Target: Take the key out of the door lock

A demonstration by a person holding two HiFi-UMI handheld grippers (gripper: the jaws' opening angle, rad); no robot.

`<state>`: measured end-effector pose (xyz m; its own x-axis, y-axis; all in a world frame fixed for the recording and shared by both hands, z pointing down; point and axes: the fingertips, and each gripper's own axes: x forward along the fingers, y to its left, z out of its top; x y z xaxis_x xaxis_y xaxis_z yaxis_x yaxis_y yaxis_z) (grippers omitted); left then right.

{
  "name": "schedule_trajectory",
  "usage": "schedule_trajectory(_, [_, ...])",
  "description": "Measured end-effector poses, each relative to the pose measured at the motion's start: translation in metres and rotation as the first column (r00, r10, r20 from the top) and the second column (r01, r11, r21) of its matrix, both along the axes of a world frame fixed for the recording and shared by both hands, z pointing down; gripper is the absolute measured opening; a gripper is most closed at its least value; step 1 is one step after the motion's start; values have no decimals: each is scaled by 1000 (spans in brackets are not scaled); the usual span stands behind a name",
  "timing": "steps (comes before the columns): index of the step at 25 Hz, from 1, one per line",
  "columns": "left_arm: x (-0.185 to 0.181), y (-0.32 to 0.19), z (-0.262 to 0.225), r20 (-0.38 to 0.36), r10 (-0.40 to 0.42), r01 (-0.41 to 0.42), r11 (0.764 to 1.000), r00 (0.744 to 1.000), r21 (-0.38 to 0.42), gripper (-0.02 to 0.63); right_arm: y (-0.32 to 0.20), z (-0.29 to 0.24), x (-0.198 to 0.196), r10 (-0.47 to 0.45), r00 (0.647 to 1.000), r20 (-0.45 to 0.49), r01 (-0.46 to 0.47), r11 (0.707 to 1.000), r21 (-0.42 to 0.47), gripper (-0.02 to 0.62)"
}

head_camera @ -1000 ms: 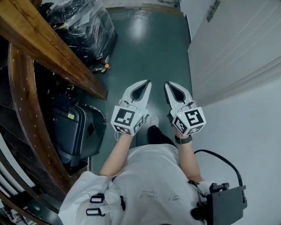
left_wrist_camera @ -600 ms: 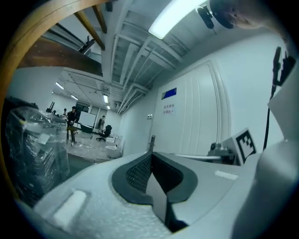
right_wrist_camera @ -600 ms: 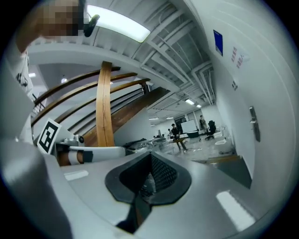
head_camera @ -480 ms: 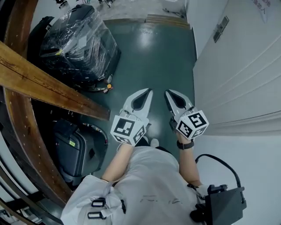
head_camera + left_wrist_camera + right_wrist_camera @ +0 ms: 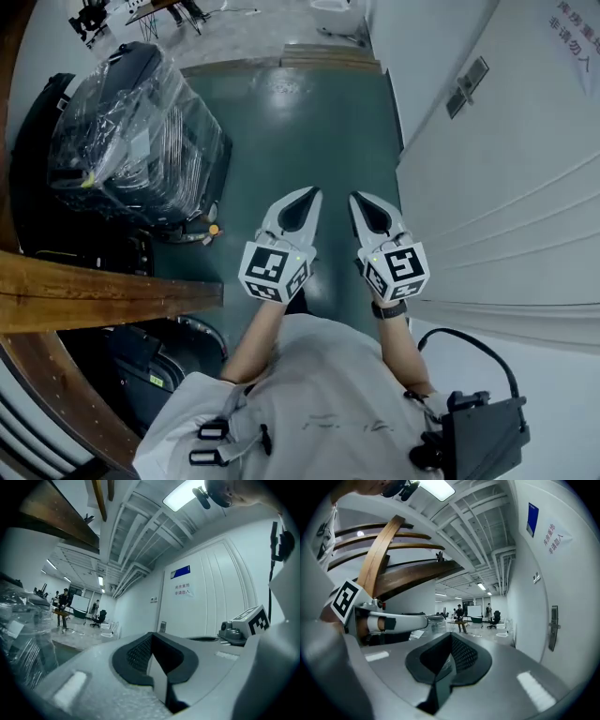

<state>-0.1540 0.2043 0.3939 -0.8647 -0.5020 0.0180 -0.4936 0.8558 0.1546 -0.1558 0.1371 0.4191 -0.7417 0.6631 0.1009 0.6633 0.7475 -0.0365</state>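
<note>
On the white door surface to my right sits a dark lock plate (image 5: 466, 87); in the right gripper view the lock plate (image 5: 553, 627) shows a small handle. It is too far off to make out a key. Both grippers are held side by side in front of the person, above the green floor (image 5: 309, 122) and well short of the plate. The left gripper (image 5: 313, 191) is shut with nothing in it, and its black pads (image 5: 140, 651) meet. The right gripper (image 5: 356, 196) is also shut and empty, with its pads (image 5: 461, 653) together.
A plastic-wrapped black load (image 5: 131, 141) stands on the left of the floor. A wooden beam (image 5: 103, 291) crosses the lower left above a dark suitcase (image 5: 150, 370). A black box with a cable (image 5: 480, 433) hangs at the person's hip. People and desks (image 5: 461, 613) are far down the hall.
The head view has swung up and forward: the wooden beam slid down the frame and the lock plate came into sight. Both grippers stay shut, side by side.
</note>
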Motion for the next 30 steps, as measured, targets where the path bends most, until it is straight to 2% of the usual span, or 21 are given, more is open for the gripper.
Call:
schedule_trajectory(3, [-66,22,-20,30,26,-26,1000,999,12,-2,15,-21,-67,59,997,53,-61,997,49,3])
schedule_trajectory(7, [-141,57,-29,59,25,-24,999,998,-21,-2,27,-37,-145,199,968,152,-217,969,115,3])
schedule_trajectory(12, [-211,71,-10,-1,41,-41,998,999,-39,-2,39,-22,-210,213,973,93,-223,969,108,3])
schedule_trajectory(17, [-283,58,9,-17,46,-47,995,999,-83,0,37,-17,-288,204,974,95,-211,974,79,4])
schedule_trajectory(22, [-384,29,16,-29,50,-52,996,998,-77,0,15,-15,-386,196,977,87,-200,979,37,3])
schedule_trajectory(25, [-445,-6,0,23,53,-52,996,998,-71,0,-18,-37,-446,215,970,110,-217,976,9,4])
schedule_trajectory(28, [-498,-58,-17,75,130,-124,989,989,-81,0,-63,-58,-496,280,949,146,-280,960,-15,3])
schedule_trajectory(30, [-522,-96,-20,82,203,-196,977,976,-85,0,-97,-59,-519,332,933,141,-331,943,-27,3])
